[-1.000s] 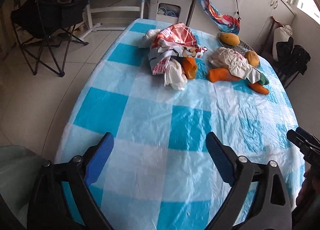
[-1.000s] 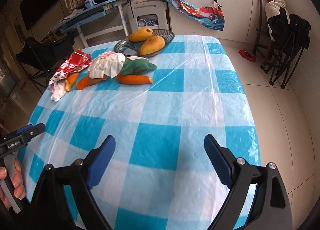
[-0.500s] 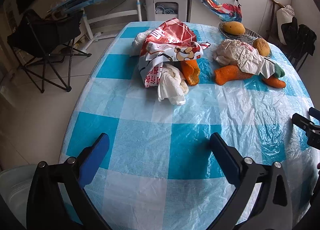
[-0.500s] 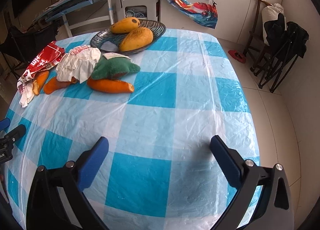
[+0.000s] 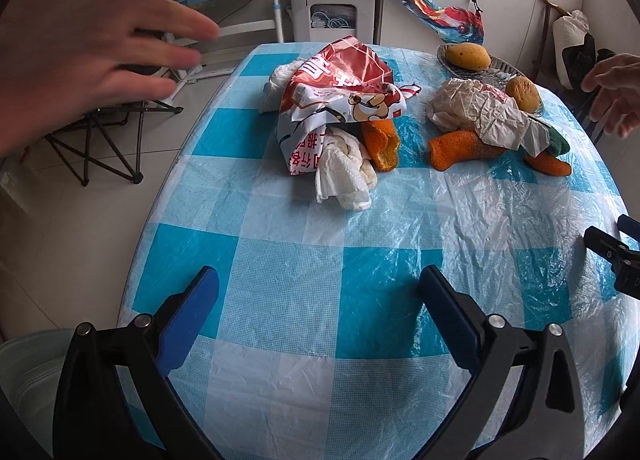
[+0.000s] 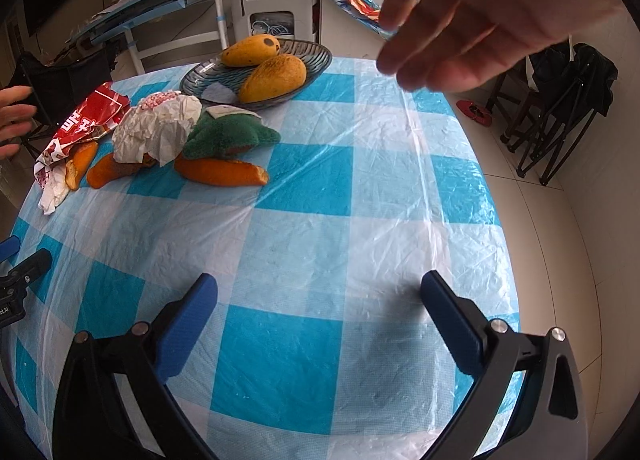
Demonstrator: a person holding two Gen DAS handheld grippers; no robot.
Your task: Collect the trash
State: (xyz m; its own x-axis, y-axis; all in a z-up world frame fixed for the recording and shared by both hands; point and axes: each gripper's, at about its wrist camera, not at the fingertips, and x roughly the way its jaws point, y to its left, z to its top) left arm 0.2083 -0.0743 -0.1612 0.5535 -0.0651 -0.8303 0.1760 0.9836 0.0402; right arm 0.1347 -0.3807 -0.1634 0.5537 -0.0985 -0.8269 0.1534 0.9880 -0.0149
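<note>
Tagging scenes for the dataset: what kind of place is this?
Likely a home dining or living area: checked plastic tablecloth, mangoes in a fruit dish, a folding chair on tiled floor.

Glossy crinkled plastic tablecloth (image 5: 500, 219), crumpled paper wrapper (image 5: 476, 107), ribbed glass dish (image 6: 316, 59)

Both wrist cams sit low over the bench (image 5: 280, 284) near edge, tilted down; both see the fruit plate (image 6: 316, 59) beyond.

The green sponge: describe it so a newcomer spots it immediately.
On the blue-checked table, look just in front of the glass fruit dish. The green sponge lies beside crumpled white paper, atop an orange peel; it is the only green item.
</note>
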